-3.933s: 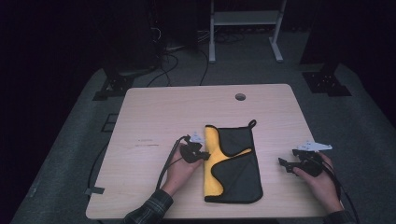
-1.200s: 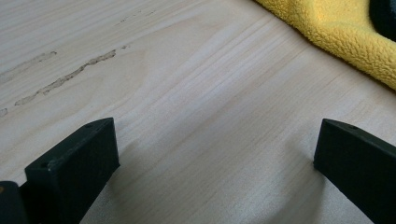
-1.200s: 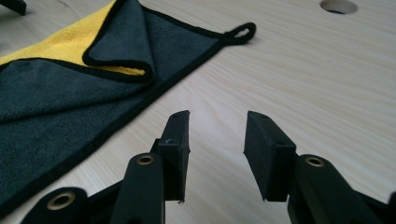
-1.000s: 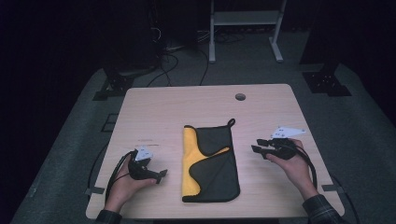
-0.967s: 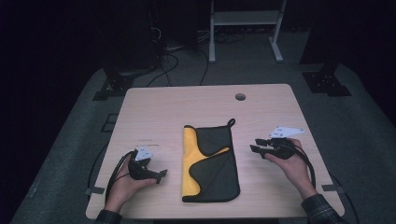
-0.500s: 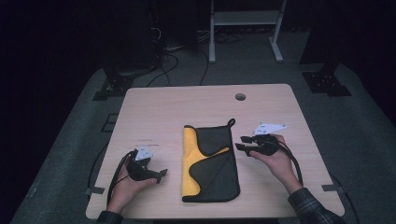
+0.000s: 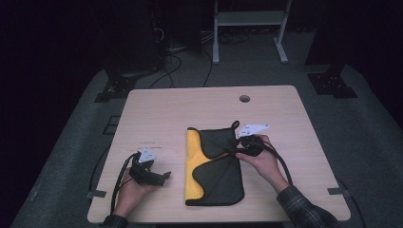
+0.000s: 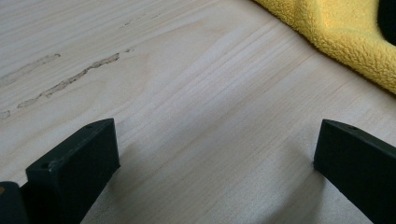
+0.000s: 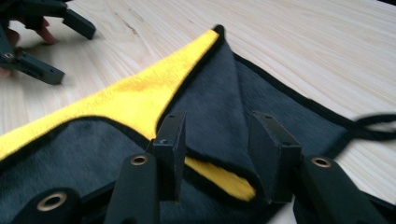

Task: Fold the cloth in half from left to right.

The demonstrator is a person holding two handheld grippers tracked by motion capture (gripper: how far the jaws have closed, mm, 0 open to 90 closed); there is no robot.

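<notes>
Cloth (image 7: 215,166) lies centre of the table (image 7: 190,102) in the high view; right gripper view shows right gripper (image 9: 217,144) part-open, just widening, straddling a raised fold, unpinched; left gripper (image 8: 215,158) wide open over bare wood, lower left; right hand has moved leftward onto the cloth since earlier.

My high view's dim w/ black surroundings; table (image 7: 190,109) lit from above. Gripper views bright, sharp, soft shadows under jaws.

No legible text, label, brand, number or sign on anything here.
</notes>
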